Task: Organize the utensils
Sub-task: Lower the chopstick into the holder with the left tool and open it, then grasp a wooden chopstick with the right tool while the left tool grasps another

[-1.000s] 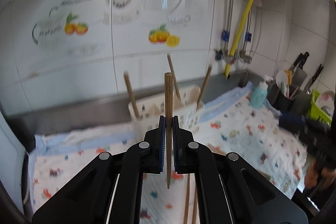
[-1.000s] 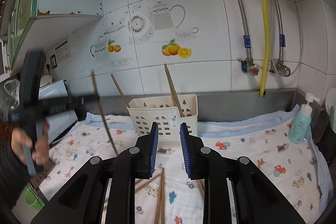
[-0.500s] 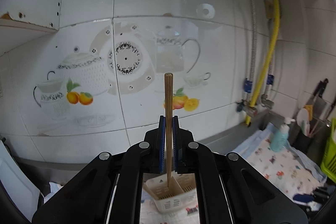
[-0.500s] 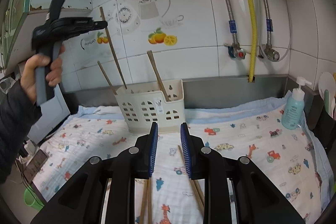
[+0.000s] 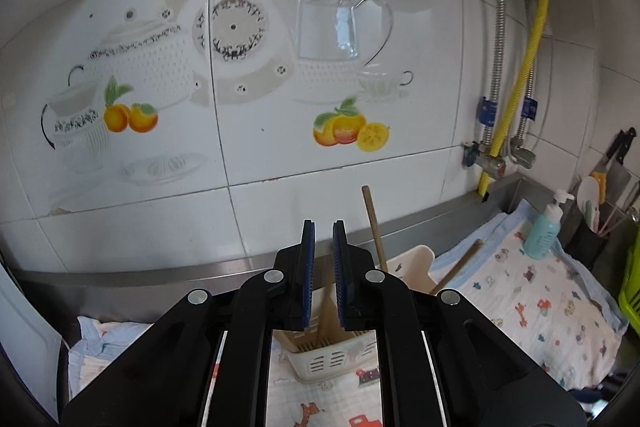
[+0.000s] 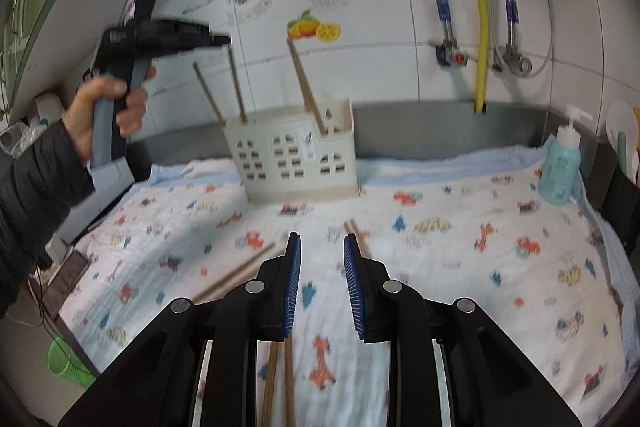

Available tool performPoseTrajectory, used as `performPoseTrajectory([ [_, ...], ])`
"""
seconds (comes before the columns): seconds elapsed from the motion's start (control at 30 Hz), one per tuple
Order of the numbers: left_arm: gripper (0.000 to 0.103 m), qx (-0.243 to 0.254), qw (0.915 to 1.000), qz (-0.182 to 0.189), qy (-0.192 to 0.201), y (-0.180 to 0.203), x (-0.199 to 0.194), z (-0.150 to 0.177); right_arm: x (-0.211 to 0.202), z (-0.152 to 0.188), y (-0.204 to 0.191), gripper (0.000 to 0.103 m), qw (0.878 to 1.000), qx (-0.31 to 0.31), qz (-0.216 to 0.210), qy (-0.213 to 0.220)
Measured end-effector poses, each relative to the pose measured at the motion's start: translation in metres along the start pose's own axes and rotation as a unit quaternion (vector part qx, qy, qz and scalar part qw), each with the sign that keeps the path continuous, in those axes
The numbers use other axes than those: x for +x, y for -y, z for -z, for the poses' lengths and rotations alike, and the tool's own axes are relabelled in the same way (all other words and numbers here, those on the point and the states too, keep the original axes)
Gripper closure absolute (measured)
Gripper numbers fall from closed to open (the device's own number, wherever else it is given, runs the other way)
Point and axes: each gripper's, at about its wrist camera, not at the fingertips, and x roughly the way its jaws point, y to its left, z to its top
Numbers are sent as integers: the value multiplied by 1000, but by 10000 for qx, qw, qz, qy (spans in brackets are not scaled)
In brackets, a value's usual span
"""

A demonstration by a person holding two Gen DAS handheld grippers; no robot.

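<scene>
Now left hand-held gripper (image 5: 323,279) hangs over the cream utensil holder (image 6: 294,157), jaws just parted, empty; right hand-held gripper (image 6: 322,281) open, empty, above loose chopsticks (image 6: 276,379) on near cloth (image 6: 460,267).

Grippers: two, the left gripper (image 5: 323,269) and the right gripper (image 6: 321,277)
Hands in sight: one hand (image 6: 105,109), on the left gripper's handle
Chopstick holders: one chopstick holder (image 6: 294,155)
Chopsticks standing in the holder: three chopsticks (image 6: 306,89)
Chopsticks lying on the cloth: at least six loose chopsticks (image 6: 236,273), in pairs; the grippers hide part of them
Printed cloths: one cloth (image 6: 460,247)
Soap bottles: one soap bottle (image 6: 560,167)
Yellow hoses: one yellow hose (image 6: 478,7)
</scene>
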Motion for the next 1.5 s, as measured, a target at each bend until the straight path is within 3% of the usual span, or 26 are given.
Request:
performPoseTrajectory([
  [0.1, 89, 24, 9999, 62, 130, 3, -18, 0, 3, 17, -4, 81, 9997, 24, -47, -242],
  [0.13, 84, 30, 9998, 87, 167, 3, -24, 1, 5, 24, -6, 81, 9994, 15, -72, -338],
  [0.17, 69, 28, 9997, 93, 219, 4, -31, 2, 6, 29, -7, 81, 9991, 3, -91, -410],
  [0.2, 67, 13, 9995, 70, 303, 4, -41, 5, 9, 37, -10, 81, 9986, -24, -104, -520],
  [0.4, 67, -54, 9991, 246, 327, 2, -81, 33, 22, 72, -15, 84, 9950, 16, -223, -972],
  [0.6, 67, -99, 9992, 341, 172, -2, -117, 87, 32, 93, -17, 88, 9923, 61, -260, -1207],
  [0.93, 67, -553, 9955, 359, -681, -25, -131, 193, 43, 100, -18, 92, 9921, 38, -189, -1238],
  [1.2, 67, -467, 9872, 615, -1397, -16, -123, 261, 43, 100, -20, 95, 9931, -6, -44, -1172],
  [1.37, 67, -395, 9804, 735, -1785, -4, -110, 292, 40, 101, -20, 96, 9938, 103, -24, -1111],
  [1.5, 68, -387, 9795, 720, -1843, -1, -104, 302, 36, 100, -19, 96, 9941, 207, -39, -1064],
])
